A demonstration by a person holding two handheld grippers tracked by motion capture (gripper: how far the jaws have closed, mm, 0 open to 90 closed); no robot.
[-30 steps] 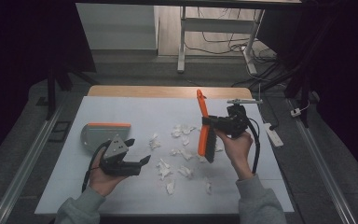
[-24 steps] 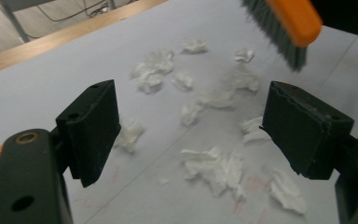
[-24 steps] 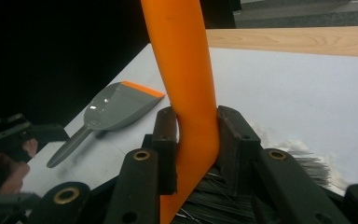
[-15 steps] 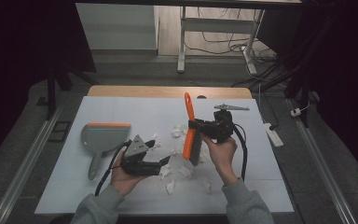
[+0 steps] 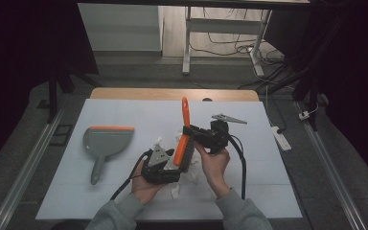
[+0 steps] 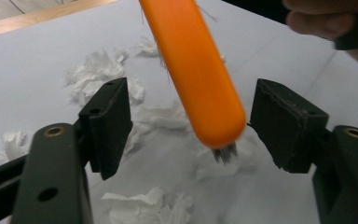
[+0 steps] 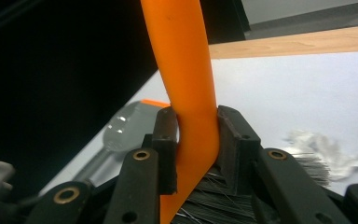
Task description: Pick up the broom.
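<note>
Behind the left gripper [image 5: 172, 173], brush [image 5: 182, 143] bristles mostly hidden

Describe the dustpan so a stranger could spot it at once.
Start from the white table top and go to its left half. There the dustpan lies flat by itself, left of the scattered paper scraps. It is grey with an orange strip along its far edge and a handle pointing toward the person, unlike the orange brush, which is held up.
</note>
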